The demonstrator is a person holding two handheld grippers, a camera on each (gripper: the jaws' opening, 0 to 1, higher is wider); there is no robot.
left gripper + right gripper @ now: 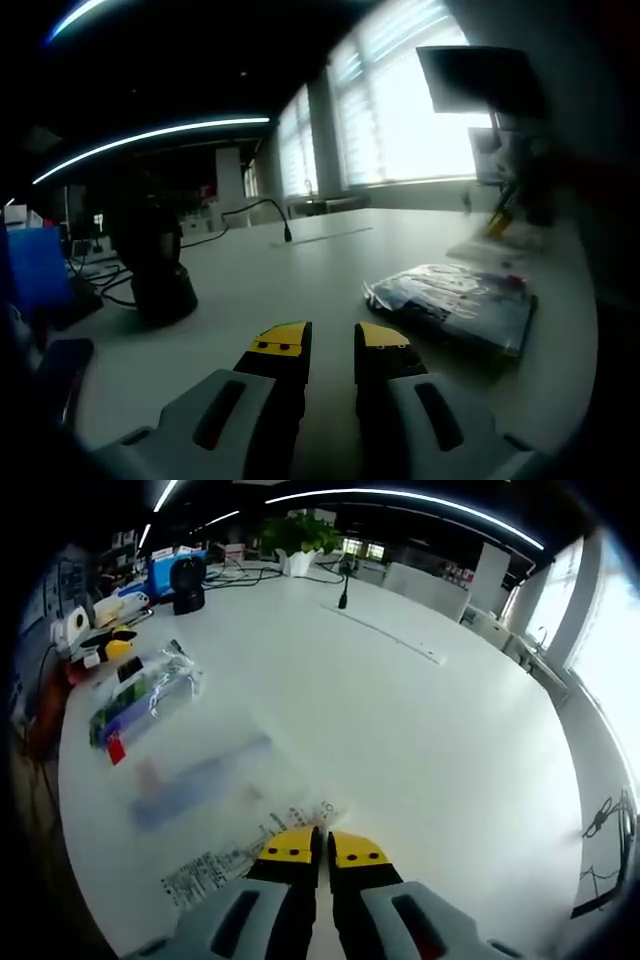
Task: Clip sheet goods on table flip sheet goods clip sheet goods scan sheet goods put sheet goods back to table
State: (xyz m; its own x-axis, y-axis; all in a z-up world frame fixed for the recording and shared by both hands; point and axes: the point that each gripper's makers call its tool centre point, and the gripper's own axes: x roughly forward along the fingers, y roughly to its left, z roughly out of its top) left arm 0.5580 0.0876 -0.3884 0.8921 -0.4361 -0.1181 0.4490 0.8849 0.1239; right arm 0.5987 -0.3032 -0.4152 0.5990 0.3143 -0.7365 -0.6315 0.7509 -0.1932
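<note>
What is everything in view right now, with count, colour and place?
Clear plastic sheet packet with printed label: one, transparent with blue and red print, on the white table under the right gripper's jaws, which are closed on its edge.
Second clear plastic packet: one, transparent with green, purple and red contents, further off on the table in the right gripper view.
Glossy dark-printed packet: one, on the table ahead of the left gripper.
Black round-based device: one, on the table to the left in the left gripper view.
Black gooseneck microphone: one, mid-table.
White round table: one.
Green potted plant: one, far edge.
Left gripper: grey with yellow tips, jaws apart.
Right gripper: same colours.
</note>
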